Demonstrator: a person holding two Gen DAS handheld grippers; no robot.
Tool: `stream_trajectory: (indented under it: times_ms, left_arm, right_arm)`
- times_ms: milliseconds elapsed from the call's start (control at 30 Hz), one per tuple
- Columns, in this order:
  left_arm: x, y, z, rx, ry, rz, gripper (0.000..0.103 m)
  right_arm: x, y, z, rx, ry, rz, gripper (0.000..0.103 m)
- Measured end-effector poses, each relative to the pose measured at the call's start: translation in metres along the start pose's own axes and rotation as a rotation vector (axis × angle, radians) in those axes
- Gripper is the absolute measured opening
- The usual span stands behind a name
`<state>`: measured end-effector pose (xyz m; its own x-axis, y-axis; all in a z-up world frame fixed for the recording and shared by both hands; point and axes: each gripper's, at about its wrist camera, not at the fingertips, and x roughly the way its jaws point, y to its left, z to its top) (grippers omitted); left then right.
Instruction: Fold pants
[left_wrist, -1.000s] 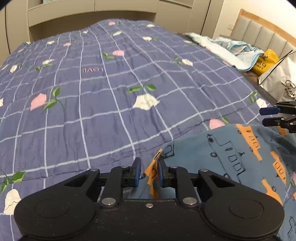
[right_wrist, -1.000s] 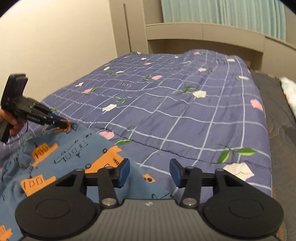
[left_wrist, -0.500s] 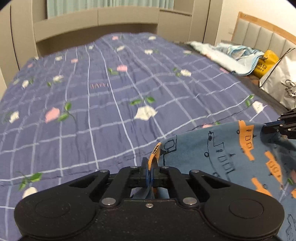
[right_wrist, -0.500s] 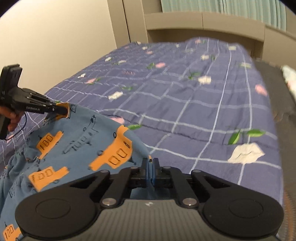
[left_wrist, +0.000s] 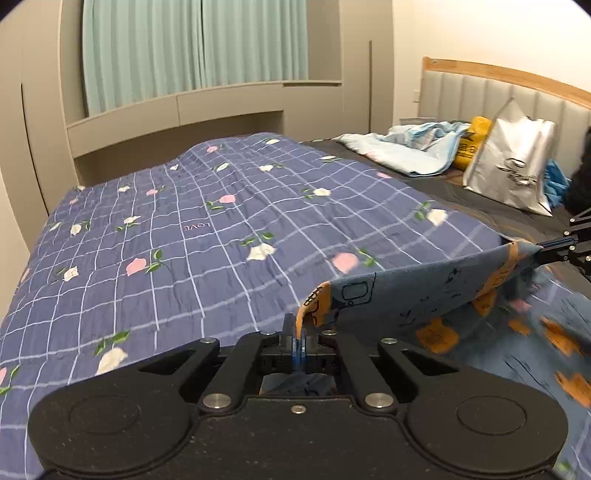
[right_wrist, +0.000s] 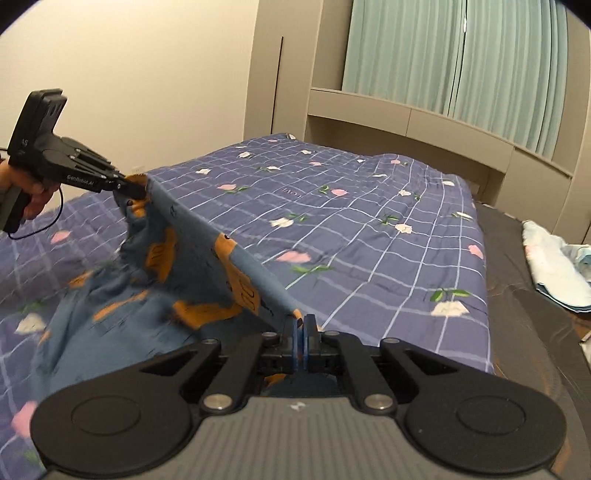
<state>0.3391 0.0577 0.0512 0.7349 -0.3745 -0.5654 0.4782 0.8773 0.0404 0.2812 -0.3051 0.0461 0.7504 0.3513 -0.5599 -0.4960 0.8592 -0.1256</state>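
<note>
Quilt (left_wrist: 184, 258) | L gripper (left_wrist: 298, 341) + R gripper (right_wrist: 300, 341) clamped on pants (right_wrist: 207, 258) | bag (left_wrist: 513, 162) far

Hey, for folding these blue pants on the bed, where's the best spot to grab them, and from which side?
By the two ends of one straight edge, as now: the left gripper and right gripper each pinch a corner of the pants, coming in low from the near side. That edge stretches taut between them, so the cloth hangs flat.

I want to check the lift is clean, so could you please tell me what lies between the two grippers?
Only the pants: their edge runs taut from the left gripper to the right gripper, lifted above the quilt. The right wrist view shows it best.
</note>
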Motion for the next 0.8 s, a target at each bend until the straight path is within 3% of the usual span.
stream_trajectory:
  times_ms: [167, 333, 533, 700, 800]
  left_arm:
    - [-0.032, -0.024, -0.039, 0.062, -0.012, -0.013, 0.001]
    - [-0.045, -0.055, -0.089, 0.23, -0.029, 0.044, 0.001]
    - [-0.039, -0.062, -0.116, 0.273, 0.01, 0.059, 0.001]
    - [-0.048, -0.056, -0.126, 0.238, 0.0, 0.037, 0.001]
    - [-0.045, -0.054, -0.132, 0.238, 0.033, 0.033, 0.001]
  right_arm:
    - [-0.043, 0.036, -0.027, -0.006, -0.01, -0.035, 0.003]
    - [-0.057, 0.077, -0.062, -0.022, 0.049, -0.08, 0.002]
    - [-0.047, 0.101, -0.088, -0.007, 0.066, -0.122, 0.002]
    - [-0.054, 0.108, -0.091, -0.013, 0.052, -0.129, 0.002]
    - [-0.061, 0.113, -0.092, -0.025, 0.054, -0.113, 0.002]
